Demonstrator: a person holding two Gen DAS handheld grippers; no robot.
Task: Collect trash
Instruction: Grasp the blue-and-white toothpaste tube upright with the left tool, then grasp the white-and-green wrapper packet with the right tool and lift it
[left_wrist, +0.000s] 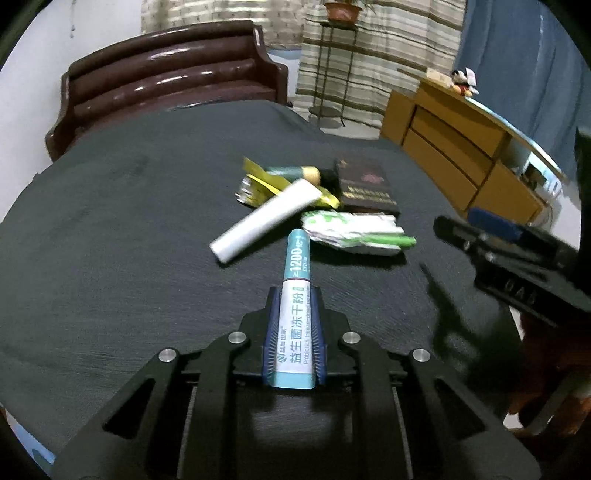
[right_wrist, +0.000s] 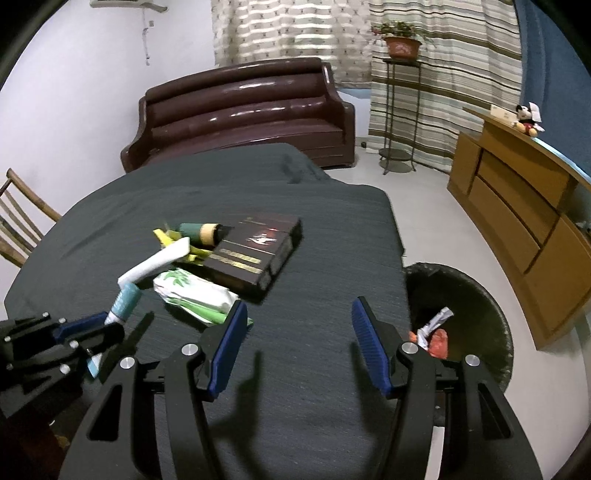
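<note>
On bench (right_wrist: 314, 369), left claw (left_wrist: 294, 295) is clenched on sachet (left_wrist: 295, 314), pinned lengthwise between pads, off the trash pile (left_wrist: 314, 206); right claw (right_wrist: 299, 332) empty, agape; step: pickup done; next: carry sachet to bin (right_wrist: 480, 321) past the bench's edge, release.

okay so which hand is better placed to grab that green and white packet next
Right. The right tool is open and empty, with the green-and-white packet just beyond its left finger. The left tool is shut on the teal-and-white sachet, which should go in the bin first.
</note>
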